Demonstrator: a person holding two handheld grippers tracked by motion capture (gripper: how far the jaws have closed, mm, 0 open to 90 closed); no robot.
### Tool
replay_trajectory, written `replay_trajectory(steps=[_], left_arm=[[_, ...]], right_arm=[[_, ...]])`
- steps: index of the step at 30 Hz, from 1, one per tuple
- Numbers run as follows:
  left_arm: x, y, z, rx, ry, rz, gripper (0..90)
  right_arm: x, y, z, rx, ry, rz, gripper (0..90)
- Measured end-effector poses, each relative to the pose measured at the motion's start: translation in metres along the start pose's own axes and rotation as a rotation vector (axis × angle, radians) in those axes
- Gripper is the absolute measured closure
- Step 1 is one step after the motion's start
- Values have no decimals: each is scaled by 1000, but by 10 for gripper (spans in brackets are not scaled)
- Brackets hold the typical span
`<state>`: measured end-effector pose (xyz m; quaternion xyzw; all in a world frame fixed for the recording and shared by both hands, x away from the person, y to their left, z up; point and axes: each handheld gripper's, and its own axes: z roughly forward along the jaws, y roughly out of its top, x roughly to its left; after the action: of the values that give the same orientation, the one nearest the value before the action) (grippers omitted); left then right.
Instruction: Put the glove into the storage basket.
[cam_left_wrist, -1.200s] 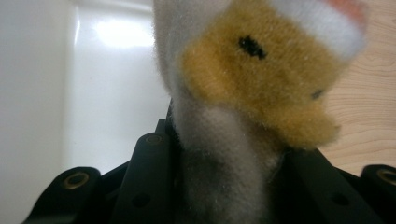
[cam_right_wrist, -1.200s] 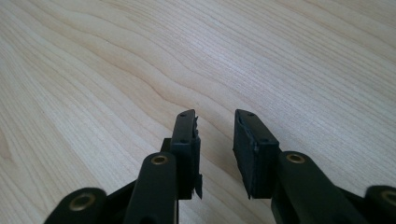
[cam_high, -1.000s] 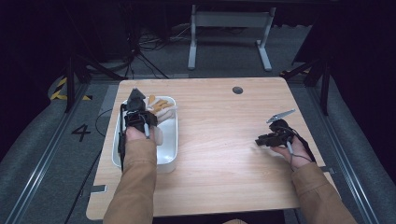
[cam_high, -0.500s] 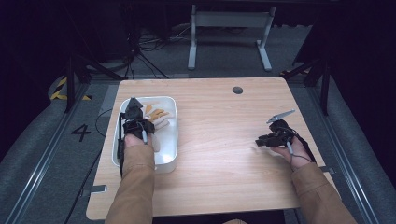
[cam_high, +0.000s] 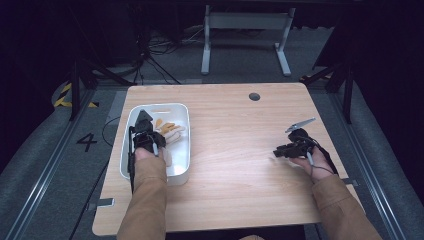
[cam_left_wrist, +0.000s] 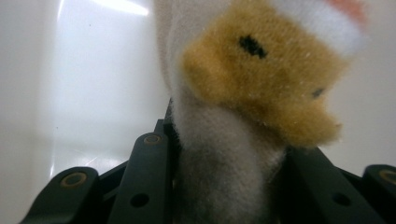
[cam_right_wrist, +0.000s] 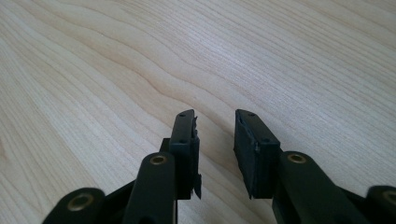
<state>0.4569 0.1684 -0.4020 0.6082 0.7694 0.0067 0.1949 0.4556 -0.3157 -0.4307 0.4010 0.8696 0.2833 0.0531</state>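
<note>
- One plush toy (cam_left_wrist: 243, 116), white and orange-yellow with small black marks, sat pinched between the black jaws of the left gripper (cam_left_wrist: 229, 186), its fuzzy body rising from the bottom centre of the left gripper view.
- In the high view the same toy (cam_high: 169, 131) lay inside the white plastic tub (cam_high: 181, 167) at the left of the frame, just ahead of the left gripper (cam_high: 144, 131), which reached into the tub.
- Glossy white tub wall (cam_left_wrist: 93, 93) filled the background behind the toy.
- At the right of the high view the right gripper (cam_high: 282, 150) rested low over the wooden table (cam_high: 230, 150), well apart from the tub.
- Its jaws stood spread with nothing between them, bare wood grain (cam_right_wrist: 140, 60) showing in the gap of the right gripper (cam_right_wrist: 215, 123).
- Both forearms wore tan sleeves (cam_high: 147, 200) entering from the bottom edge.
</note>
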Motion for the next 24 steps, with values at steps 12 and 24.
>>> replay_trajectory(steps=[12, 24], left_arm=[[2, 1, 12, 55, 17, -25, 670], [6, 2, 13, 77, 38, -21, 660]], right_arm=[[-1, -1, 1, 3, -1, 1, 689], [-1, -1, 1, 2, 5, 6, 689]])
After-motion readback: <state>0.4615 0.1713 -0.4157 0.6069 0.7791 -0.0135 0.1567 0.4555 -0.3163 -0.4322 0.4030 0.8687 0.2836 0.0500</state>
